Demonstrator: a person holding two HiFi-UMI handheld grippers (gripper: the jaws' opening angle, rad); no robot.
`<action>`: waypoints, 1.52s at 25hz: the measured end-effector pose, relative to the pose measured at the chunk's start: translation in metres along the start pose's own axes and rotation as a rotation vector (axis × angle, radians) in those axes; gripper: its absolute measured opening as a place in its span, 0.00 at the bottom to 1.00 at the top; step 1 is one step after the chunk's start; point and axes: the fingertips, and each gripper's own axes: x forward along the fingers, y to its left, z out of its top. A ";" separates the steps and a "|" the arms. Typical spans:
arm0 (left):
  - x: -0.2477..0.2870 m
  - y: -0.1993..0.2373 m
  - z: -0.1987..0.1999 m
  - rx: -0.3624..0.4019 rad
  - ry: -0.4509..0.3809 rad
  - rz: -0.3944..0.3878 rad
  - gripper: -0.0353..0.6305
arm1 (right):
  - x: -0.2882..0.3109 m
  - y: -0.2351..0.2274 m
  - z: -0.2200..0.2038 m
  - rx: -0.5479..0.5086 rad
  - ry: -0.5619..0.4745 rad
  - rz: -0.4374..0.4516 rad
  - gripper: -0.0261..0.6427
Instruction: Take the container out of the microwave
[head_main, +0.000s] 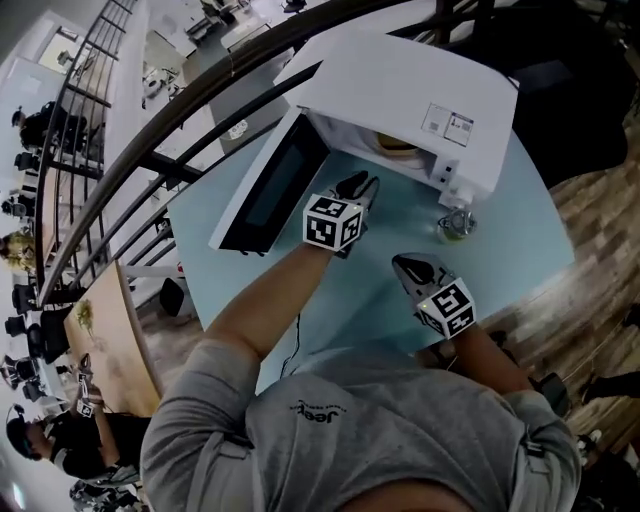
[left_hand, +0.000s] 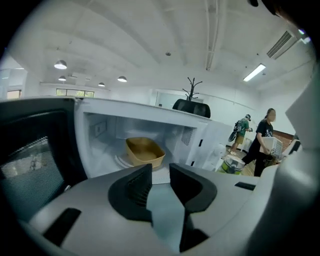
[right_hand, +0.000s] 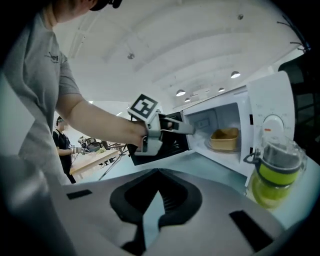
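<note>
The white microwave (head_main: 420, 90) stands at the far side of the pale blue table (head_main: 520, 235) with its door (head_main: 270, 190) swung wide to the left. Inside, on the turntable, sits the tan container (left_hand: 144, 151), also visible in the right gripper view (right_hand: 224, 139) and partly from above (head_main: 395, 143). My left gripper (head_main: 362, 185) hovers just in front of the cavity mouth; its jaws (left_hand: 160, 172) stand a little apart with nothing between them. My right gripper (head_main: 402, 264) hangs back over the table nearer to me, its jaws (right_hand: 158, 172) shut and empty.
A jar with a green lid (head_main: 455, 226) stands on the table just right of the microwave's front, close to my right gripper (right_hand: 275, 172). The open door blocks the left side. A dark railing (head_main: 150, 160) runs behind the table; wooden floor (head_main: 600, 220) lies to the right.
</note>
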 end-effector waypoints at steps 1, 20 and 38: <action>0.015 0.000 0.000 0.002 0.010 -0.001 0.25 | 0.001 0.000 -0.004 0.004 0.003 0.004 0.07; 0.164 0.036 -0.019 -0.063 0.123 0.187 0.83 | 0.025 -0.017 -0.042 0.102 -0.001 0.038 0.06; 0.177 0.053 -0.017 -0.032 0.192 0.257 0.79 | 0.022 -0.021 -0.052 0.113 0.012 0.033 0.06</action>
